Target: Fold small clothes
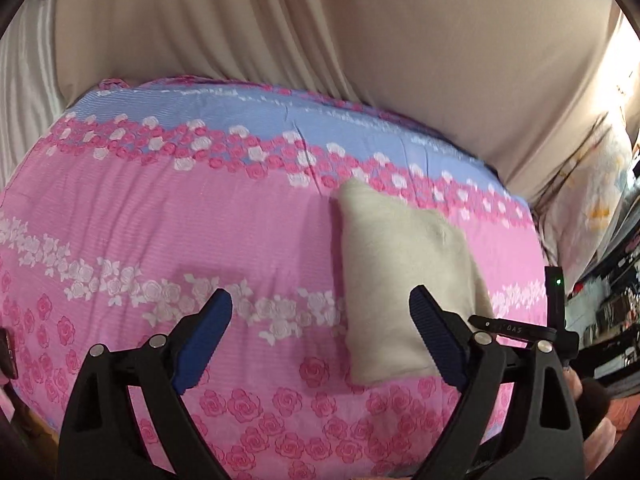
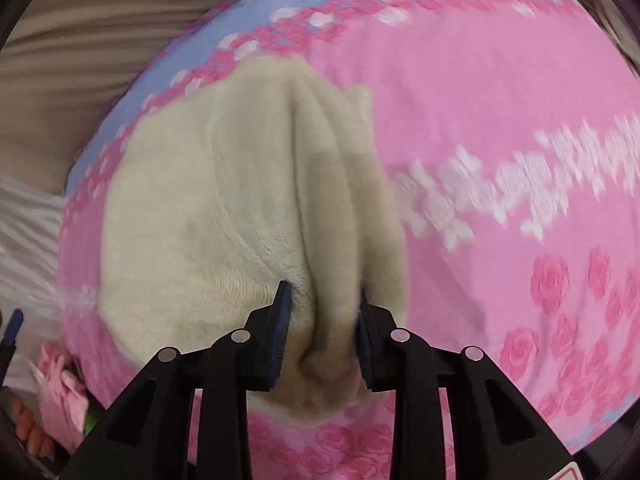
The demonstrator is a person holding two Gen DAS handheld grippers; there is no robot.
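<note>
One cream garment (image 2: 224,216) is all I have to work with, and it lies on the pink sheet (image 2: 500,128), just below that sheet's blue band (image 1: 224,116) of roses. My right gripper (image 2: 322,336) pinches a bunched ridge of the garment at its near edge, pads pressing the cloth from both sides, so several pleats run away from the grip toward the blue band. My left gripper (image 1: 322,334) stands spread wide above the sheet, holding nothing; the garment's near corner sits just inside its right finger (image 1: 434,338), not touched as far as I can tell.

I judge the fold to be partway through: in the left wrist view the garment already reads as a compact, roughly rectangular pad with straight edges, which suggests at least one layer laid over. Left to do, I think, is carrying the pinched edge across, laying it flat and smoothing the ridges. I see no other clothes on the sheet, so I cannot tell whether more wait
</note>
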